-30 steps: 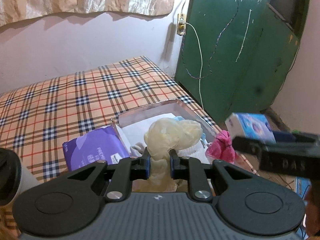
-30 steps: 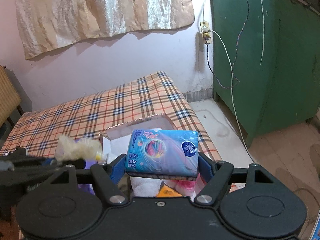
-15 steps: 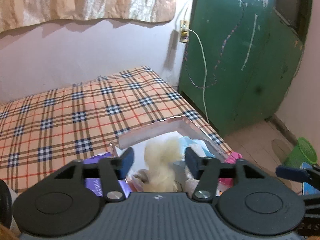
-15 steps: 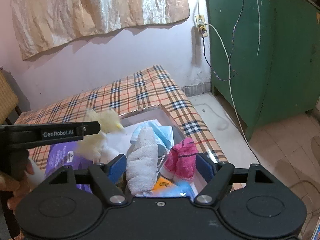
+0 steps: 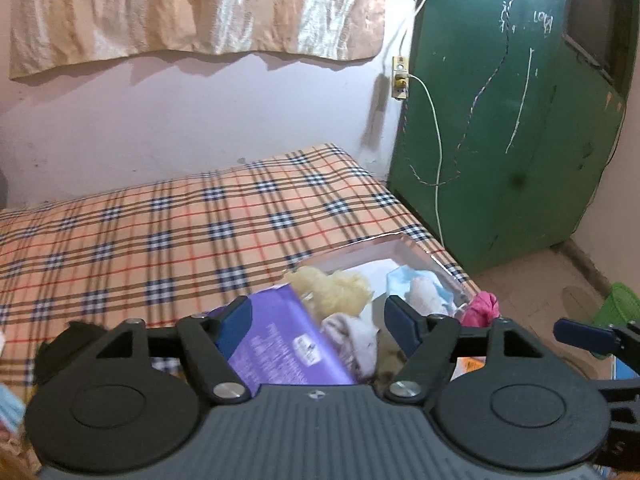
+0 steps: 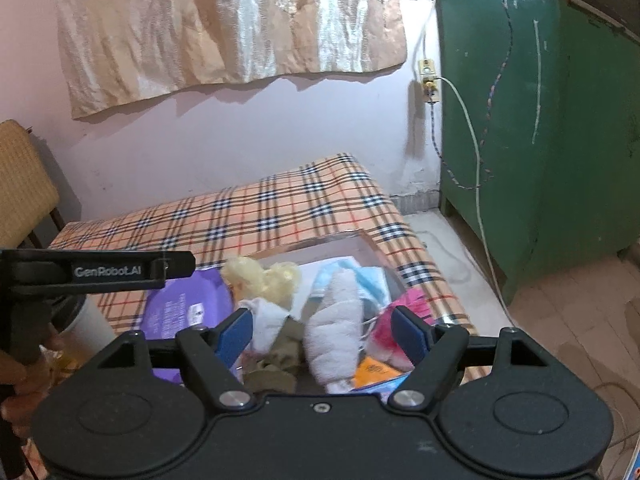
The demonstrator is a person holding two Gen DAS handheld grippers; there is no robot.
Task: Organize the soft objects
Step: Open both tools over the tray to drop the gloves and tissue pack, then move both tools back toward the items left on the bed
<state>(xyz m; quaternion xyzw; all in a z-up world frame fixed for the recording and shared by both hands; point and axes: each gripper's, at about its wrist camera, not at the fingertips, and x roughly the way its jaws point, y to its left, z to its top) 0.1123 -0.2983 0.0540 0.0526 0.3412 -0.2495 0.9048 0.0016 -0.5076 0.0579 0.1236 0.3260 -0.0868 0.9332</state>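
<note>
A clear plastic box (image 6: 320, 242) sits on the near corner of the plaid bed (image 5: 160, 240). In it lie a yellow fluffy piece (image 6: 264, 276), a purple pack (image 6: 184, 304), a rolled white towel (image 6: 336, 332), a blue face mask (image 6: 368, 280), a pink cloth (image 6: 388, 312) and an orange packet (image 6: 372, 370). My left gripper (image 5: 320, 316) hangs above the box's left side, its jaws opening with nothing pressed between them. The yellow piece (image 5: 332, 290) lies loose below it. My right gripper (image 6: 322, 322) stands open over the towel, holding nothing.
A green cabinet (image 5: 500, 140) stands right of the bed, with a white cable (image 5: 438, 160) hanging from a wall socket. A white cup (image 6: 92, 332) and a wooden chair (image 6: 24, 184) are at the left. A green basket (image 5: 620, 300) sits on the floor.
My left gripper opened and let go of the yellow fluffy piece, which dropped into the box. My right gripper released the blue tissue pack. Both grippers drew back a little.
</note>
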